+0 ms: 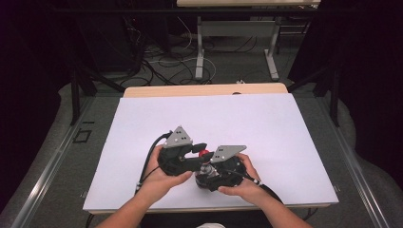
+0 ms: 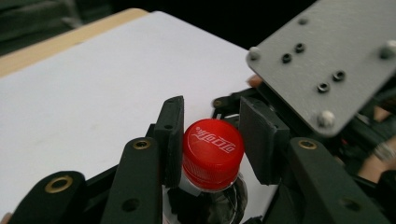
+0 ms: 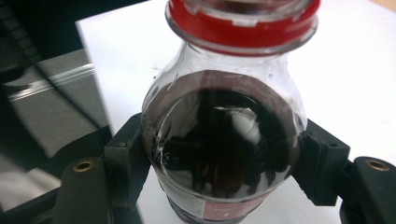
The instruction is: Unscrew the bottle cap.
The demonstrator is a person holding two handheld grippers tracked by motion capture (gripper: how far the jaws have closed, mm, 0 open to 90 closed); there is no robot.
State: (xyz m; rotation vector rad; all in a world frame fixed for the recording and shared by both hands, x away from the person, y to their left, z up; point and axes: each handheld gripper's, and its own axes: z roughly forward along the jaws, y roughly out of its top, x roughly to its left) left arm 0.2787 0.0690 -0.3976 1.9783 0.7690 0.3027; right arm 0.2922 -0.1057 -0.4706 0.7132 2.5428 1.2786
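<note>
A clear bottle (image 3: 222, 135) of dark drink stands near the front middle of the white table top (image 1: 214, 118). Its red cap (image 2: 212, 151) carries white lettering. My left gripper (image 2: 212, 144) comes in from the left, and its black pads (image 2: 170, 140) sit against both sides of the cap. My right gripper (image 3: 222, 163) is shut on the bottle's rounded body below the red neck ring (image 3: 243, 28). In the high view both grippers, left (image 1: 202, 151) and right (image 1: 209, 179), meet at the bottle (image 1: 203, 179), each held in a hand. The label's lower part is hidden.
The right gripper's grey three-cornered plate (image 2: 322, 56) hangs close above the cap on the right. White surface stretches away behind and to both sides. A wooden table edge (image 1: 204, 89) runs along the back; beyond it are cables and desk legs (image 1: 199, 47) on the floor.
</note>
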